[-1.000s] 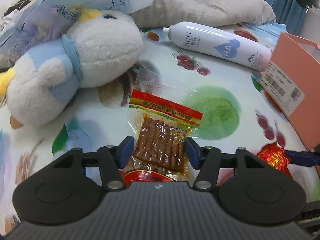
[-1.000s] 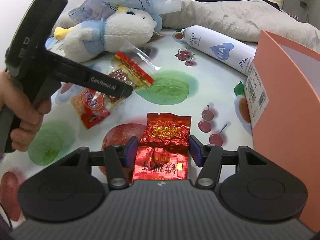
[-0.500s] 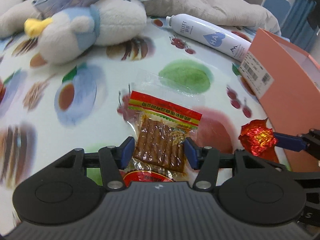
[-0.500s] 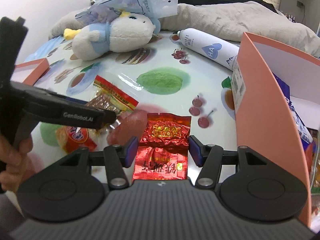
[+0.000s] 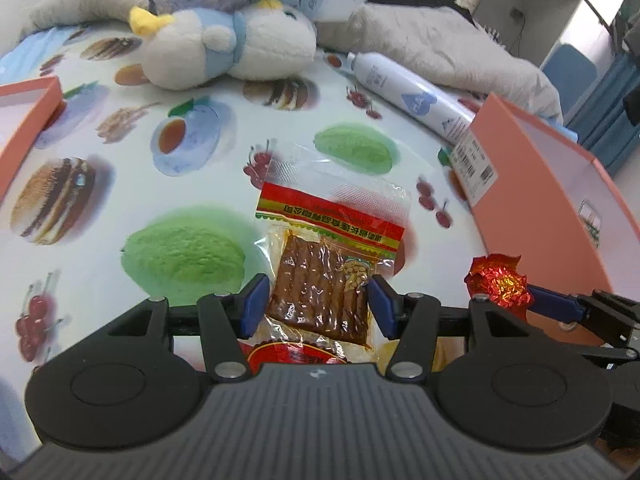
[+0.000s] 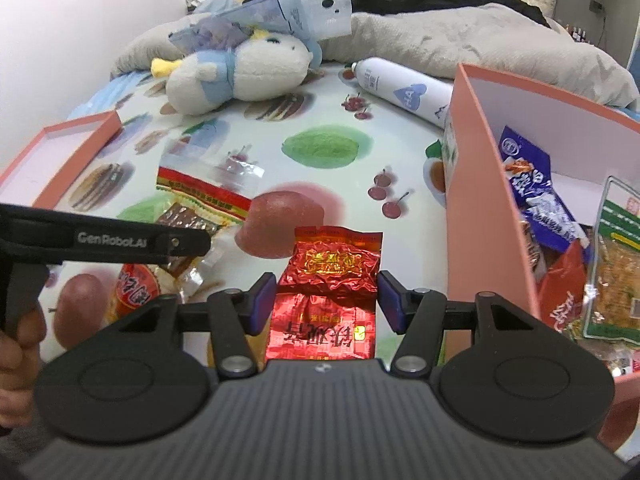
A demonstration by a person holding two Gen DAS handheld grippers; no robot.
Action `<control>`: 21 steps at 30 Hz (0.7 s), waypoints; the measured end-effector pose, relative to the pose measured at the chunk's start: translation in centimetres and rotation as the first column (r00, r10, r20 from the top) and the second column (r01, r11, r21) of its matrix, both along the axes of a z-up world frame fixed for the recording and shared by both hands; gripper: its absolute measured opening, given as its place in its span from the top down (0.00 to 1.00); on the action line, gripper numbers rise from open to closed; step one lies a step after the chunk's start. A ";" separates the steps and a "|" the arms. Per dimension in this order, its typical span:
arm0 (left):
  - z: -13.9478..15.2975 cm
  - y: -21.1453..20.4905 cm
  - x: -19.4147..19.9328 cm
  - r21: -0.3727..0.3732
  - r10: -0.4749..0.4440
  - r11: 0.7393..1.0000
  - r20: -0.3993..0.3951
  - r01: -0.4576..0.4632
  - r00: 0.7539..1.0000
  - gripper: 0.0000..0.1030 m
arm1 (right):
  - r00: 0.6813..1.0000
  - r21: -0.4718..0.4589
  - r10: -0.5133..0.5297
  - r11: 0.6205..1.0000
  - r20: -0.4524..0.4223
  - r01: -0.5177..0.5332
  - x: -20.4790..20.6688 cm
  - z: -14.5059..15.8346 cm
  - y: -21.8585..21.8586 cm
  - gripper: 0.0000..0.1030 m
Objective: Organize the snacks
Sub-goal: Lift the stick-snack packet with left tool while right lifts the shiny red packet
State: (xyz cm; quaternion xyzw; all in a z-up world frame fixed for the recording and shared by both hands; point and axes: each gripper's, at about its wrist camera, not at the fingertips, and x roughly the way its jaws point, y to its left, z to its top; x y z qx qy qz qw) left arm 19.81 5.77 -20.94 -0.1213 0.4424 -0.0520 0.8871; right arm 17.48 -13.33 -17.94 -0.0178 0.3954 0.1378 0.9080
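My left gripper (image 5: 318, 300) is shut on a clear packet of brown snack strips (image 5: 332, 216) with a red, yellow and green band, held above the printed tablecloth. A second packet with a red label (image 5: 296, 354) hangs with it beneath the fingers. In the right wrist view the left gripper (image 6: 192, 248) comes in from the left with the strip packet (image 6: 200, 196) and the red-label packet (image 6: 132, 284). My right gripper (image 6: 326, 300) is shut on a crinkled red foil packet (image 6: 332, 264), just left of the pink box (image 6: 484, 200).
The pink box holds several snacks, among them a blue packet (image 6: 532, 188) and a clear one with a green label (image 6: 616, 260). A pink lid (image 6: 60, 148) lies at the left. A plush toy (image 6: 236, 76), a white bottle (image 6: 404, 88) and a grey blanket (image 6: 480, 36) lie at the back.
Both grippers have risen and carried their packets over the cloth toward the pink box. The box's inside has come into the right wrist view, and the left wrist view has rolled.
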 end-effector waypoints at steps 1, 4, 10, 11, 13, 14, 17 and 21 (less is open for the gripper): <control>0.6 0.2 -0.2 -0.010 0.005 1.000 0.004 -0.005 1.000 0.42 | 1.000 0.008 -0.002 1.000 0.000 0.002 -0.1 0.3 -0.1 0.44; 2.4 0.3 -0.6 -0.021 0.002 1.000 0.027 -0.002 1.000 0.42 | 1.000 0.027 -0.014 1.000 0.020 0.014 -0.5 1.7 -0.5 0.44; 6.8 0.0 -0.8 -0.019 0.000 1.000 0.097 0.002 0.995 0.42 | 0.996 0.060 -0.021 0.998 0.084 0.016 -1.0 5.5 -1.4 0.44; 7.6 -0.1 -0.8 -0.024 0.001 1.000 0.109 0.002 0.994 0.42 | 0.995 0.061 -0.022 0.998 0.097 0.017 -1.1 6.1 -1.6 0.44; 8.9 -0.4 -0.6 -0.030 -0.004 1.000 0.128 0.008 0.992 0.42 | 0.992 0.071 -0.025 0.997 0.124 0.016 -1.0 7.5 -2.0 0.44; 9.6 -0.6 -0.5 -0.034 -0.010 0.999 0.138 0.015 0.990 0.42 | 0.990 0.074 -0.027 0.997 0.135 0.017 -1.0 8.1 -2.2 0.44; 11.7 -1.5 0.1 -0.026 -0.031 0.999 0.168 0.035 0.985 0.42 | 0.985 0.086 -0.039 0.996 0.166 0.025 -0.8 9.7 -3.1 0.44; 14.1 -2.6 0.8 -0.019 -0.047 0.998 0.209 0.052 0.977 0.41 | 0.976 0.088 -0.063 0.995 0.206 0.046 -0.4 11.7 -4.4 0.44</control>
